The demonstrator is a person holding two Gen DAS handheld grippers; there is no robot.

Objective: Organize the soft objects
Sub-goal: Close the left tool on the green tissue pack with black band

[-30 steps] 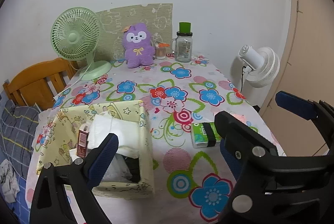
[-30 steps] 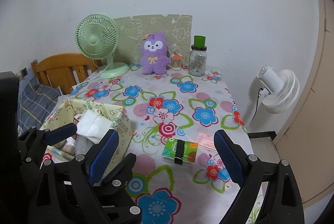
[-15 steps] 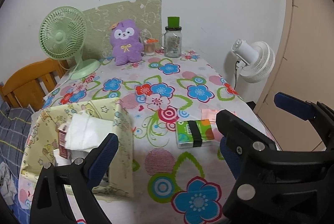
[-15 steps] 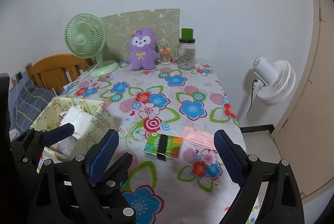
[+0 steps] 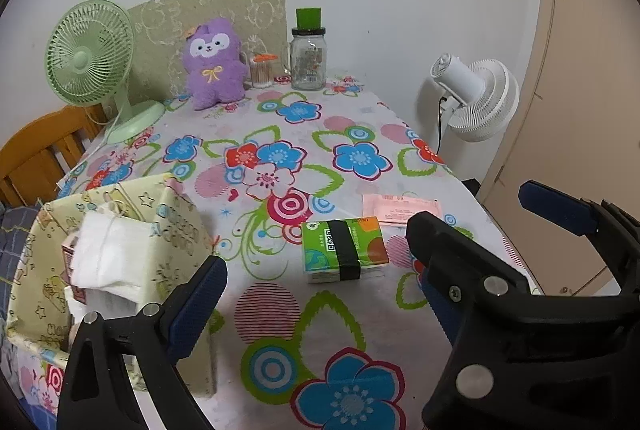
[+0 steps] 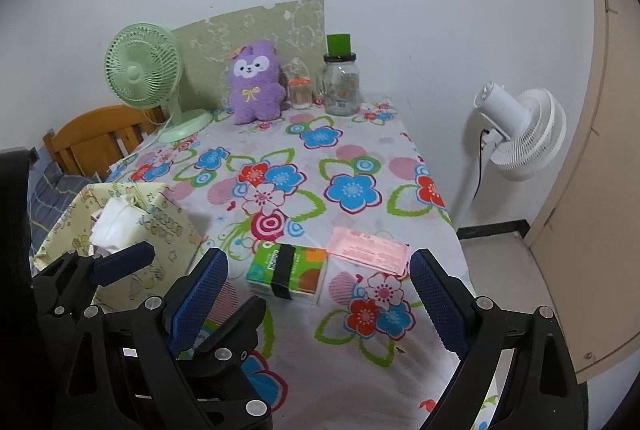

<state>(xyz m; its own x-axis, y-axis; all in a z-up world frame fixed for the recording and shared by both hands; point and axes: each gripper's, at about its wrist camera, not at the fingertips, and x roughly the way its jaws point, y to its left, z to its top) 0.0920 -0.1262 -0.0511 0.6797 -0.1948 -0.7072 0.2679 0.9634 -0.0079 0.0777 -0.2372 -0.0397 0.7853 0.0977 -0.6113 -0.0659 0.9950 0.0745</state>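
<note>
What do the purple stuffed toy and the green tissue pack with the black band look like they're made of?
Purple stuffed toy: plush fabric, a fuzzy matte pile with soft rounded edges, probably synthetic fleece over stuffing.

Green tissue pack: thin glossy plastic film, judging by the sheen and printed graphics; presumably soft paper inside. The black band's material cannot be told.

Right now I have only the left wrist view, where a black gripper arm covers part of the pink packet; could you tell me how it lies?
Observer: The pink packet lies flat on the tablecloth, beside the green tissue pack on its right, and it stops short of the table's right edge.
Operator: Thank you. Is the right gripper holding anything?
Observer: No. The right gripper is open and empty, and the tissue pack lies on the cloth just ahead of its wide gap.
</note>
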